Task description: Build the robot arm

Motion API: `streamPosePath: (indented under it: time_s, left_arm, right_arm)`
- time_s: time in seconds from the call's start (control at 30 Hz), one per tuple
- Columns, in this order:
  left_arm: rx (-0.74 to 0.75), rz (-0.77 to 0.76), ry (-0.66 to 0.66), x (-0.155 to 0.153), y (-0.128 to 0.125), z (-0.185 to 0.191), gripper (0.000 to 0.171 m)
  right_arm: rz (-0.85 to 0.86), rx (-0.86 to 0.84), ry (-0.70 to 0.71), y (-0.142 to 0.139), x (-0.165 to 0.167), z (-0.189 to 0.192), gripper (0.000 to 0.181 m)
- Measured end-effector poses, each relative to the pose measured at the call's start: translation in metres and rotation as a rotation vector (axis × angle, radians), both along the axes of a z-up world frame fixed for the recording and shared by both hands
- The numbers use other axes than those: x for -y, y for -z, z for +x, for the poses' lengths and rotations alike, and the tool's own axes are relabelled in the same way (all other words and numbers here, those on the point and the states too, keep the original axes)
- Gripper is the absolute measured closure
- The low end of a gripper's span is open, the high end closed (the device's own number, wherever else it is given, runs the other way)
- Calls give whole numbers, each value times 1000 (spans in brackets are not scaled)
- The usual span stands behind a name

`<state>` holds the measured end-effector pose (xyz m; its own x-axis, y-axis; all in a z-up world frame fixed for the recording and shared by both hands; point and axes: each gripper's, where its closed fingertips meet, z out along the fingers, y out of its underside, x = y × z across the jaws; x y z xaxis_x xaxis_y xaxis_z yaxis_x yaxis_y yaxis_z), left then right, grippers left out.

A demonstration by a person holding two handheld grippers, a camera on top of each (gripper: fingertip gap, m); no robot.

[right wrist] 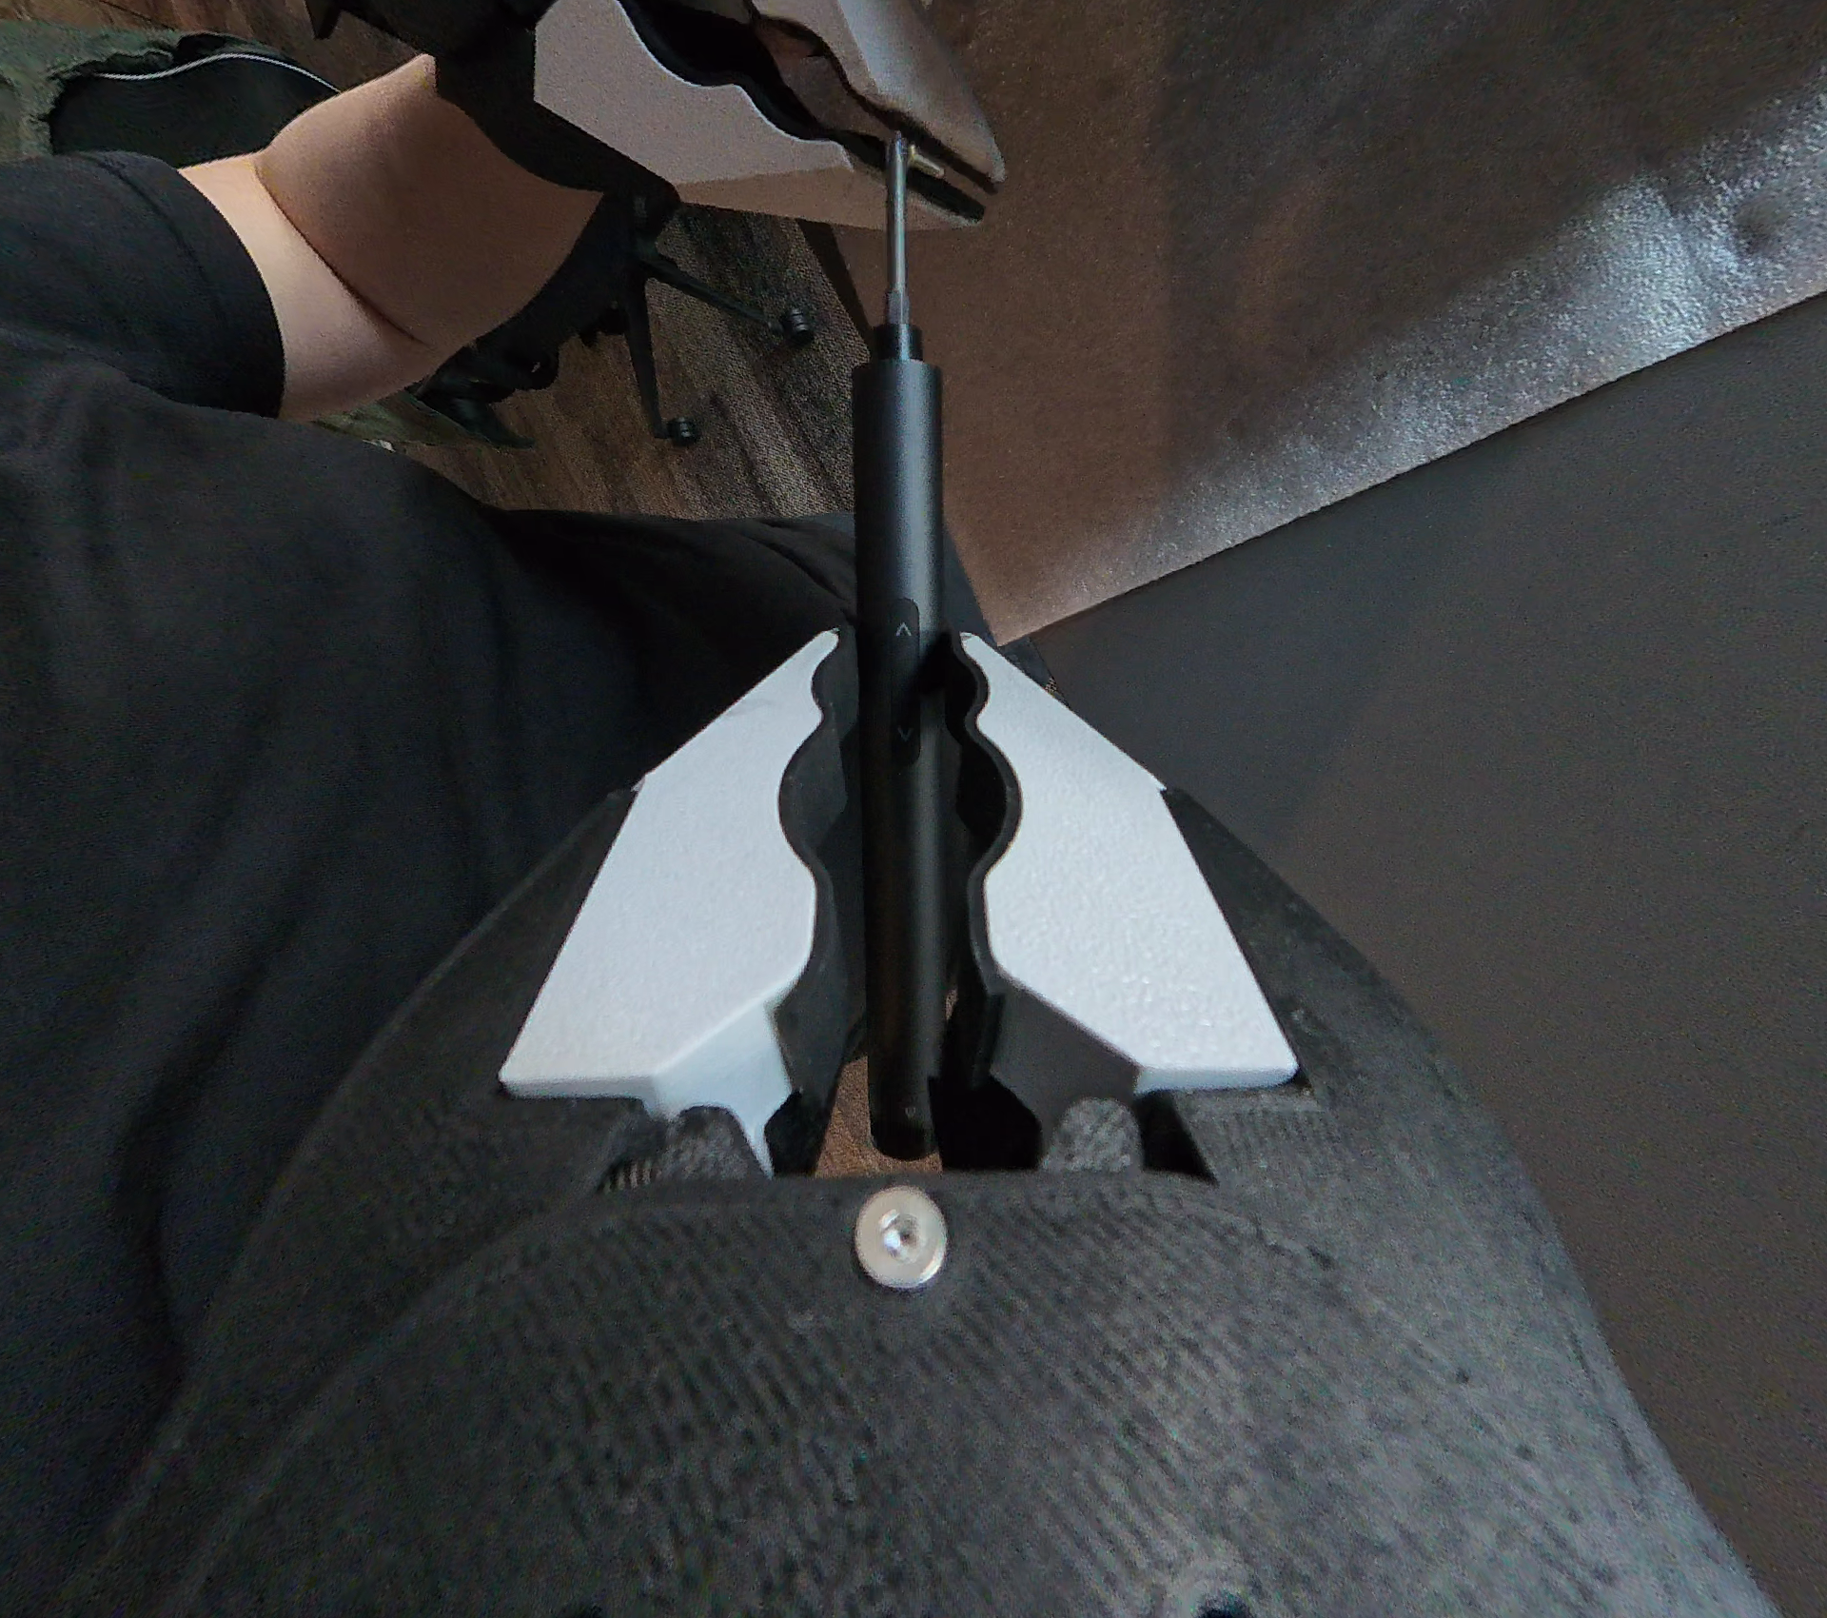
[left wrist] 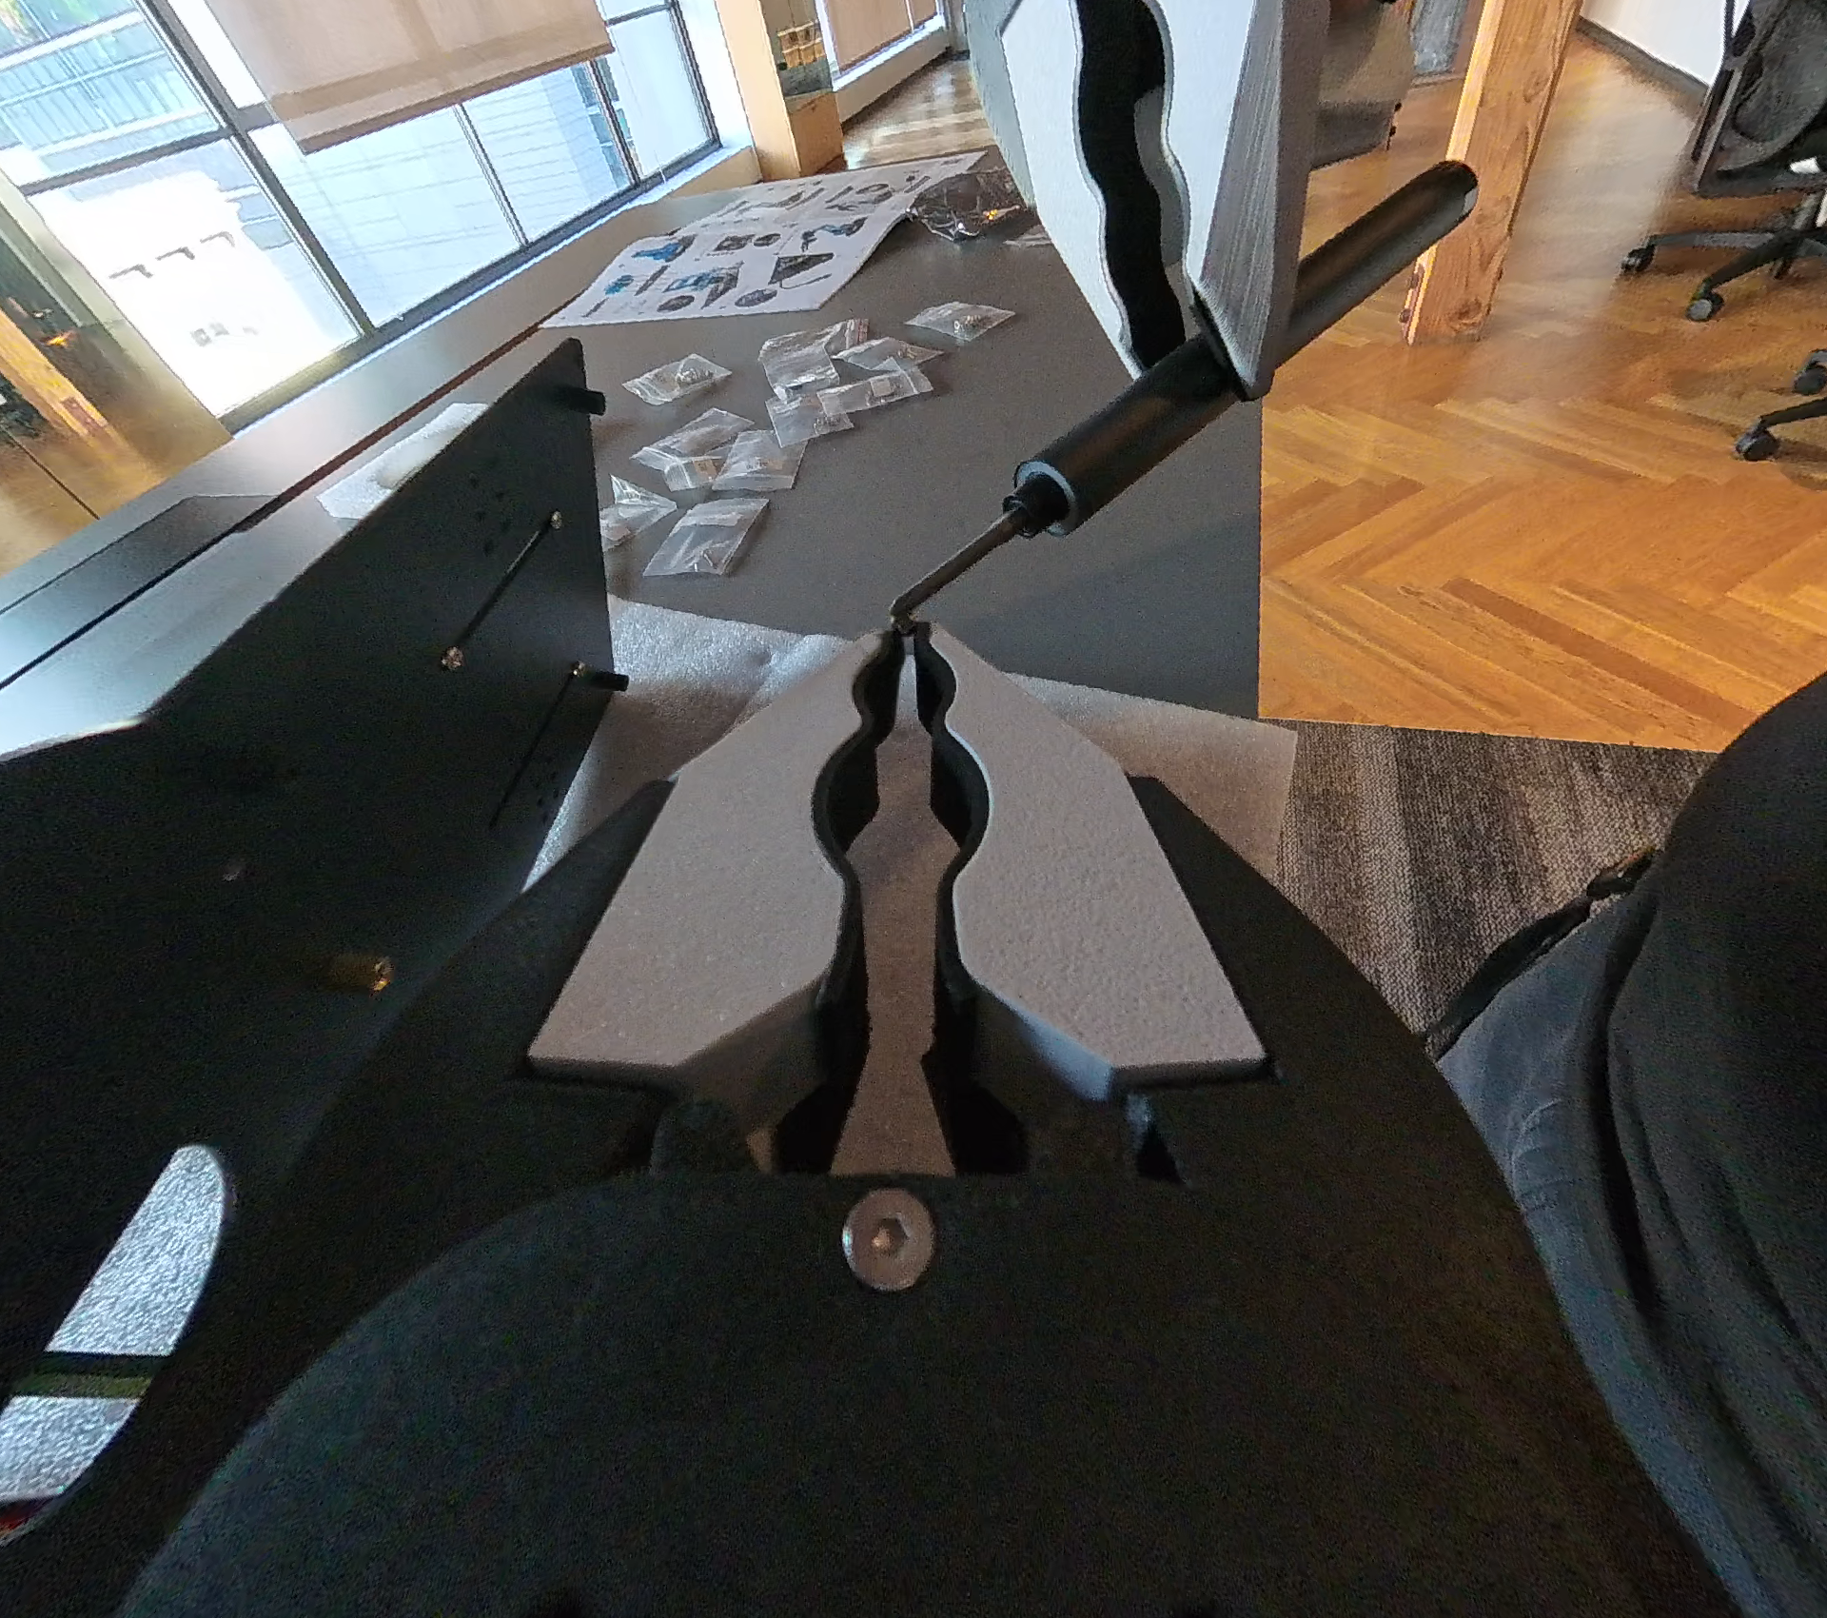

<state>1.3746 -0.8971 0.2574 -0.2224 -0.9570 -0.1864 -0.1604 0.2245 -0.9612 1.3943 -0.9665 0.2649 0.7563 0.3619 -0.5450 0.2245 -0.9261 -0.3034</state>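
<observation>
My left gripper (left wrist: 908,647) is shut, with a small screw (left wrist: 911,629) pinched at its fingertips above white foam. My right gripper (left wrist: 1201,349) comes in from the upper right and is shut on a black pen-style electric screwdriver (left wrist: 1137,433). The screwdriver's thin bit (left wrist: 954,572) slopes down and its tip meets the screw. In the right wrist view the screwdriver (right wrist: 898,779) lies lengthwise between the fingers of my right gripper (right wrist: 895,643). There its bit (right wrist: 896,226) reaches the screw (right wrist: 926,162) at the tips of my left gripper (right wrist: 919,171), which a person's bare forearm (right wrist: 395,216) holds.
A black metal chassis panel (left wrist: 346,681) with standoffs stands at the left on white foam (left wrist: 692,661). Several small bags of hardware (left wrist: 771,433) and an instruction sheet (left wrist: 761,255) lie on the grey table (left wrist: 1038,582). A wooden post (left wrist: 1522,87), office chairs (left wrist: 1760,87) and the person's leg (left wrist: 1631,1126) are at the right. The grippers' ends are close to 8 cm from one another.
</observation>
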Motion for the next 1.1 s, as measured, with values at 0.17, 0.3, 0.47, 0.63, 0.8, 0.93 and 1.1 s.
streamPosePath:
  time_s: [0.17,0.3,0.47,0.63,0.8,0.93,1.1]
  left_arm:
    - [-44,65,-14,-2,5,1,171]
    - [-110,184,-25,-6,14,1,171]
    - [-150,392,-59,-10,22,2,171]
    - [-254,607,-65,-17,42,0,171]
    - [-361,783,-30,-18,59,-2,171]
    - [-469,852,-27,-24,73,-7,171]
    - [-520,849,-30,-28,82,-10,171]
  right_arm:
    - [-16,30,-8,4,3,5,165]
    - [-29,21,-13,3,4,4,165]
    - [-74,-1,7,12,4,4,165]
    - [-85,-3,24,21,2,5,165]
    - [-88,67,13,36,0,8,165]
    - [-101,76,12,47,-1,4,164]
    - [-131,77,29,64,2,6,165]
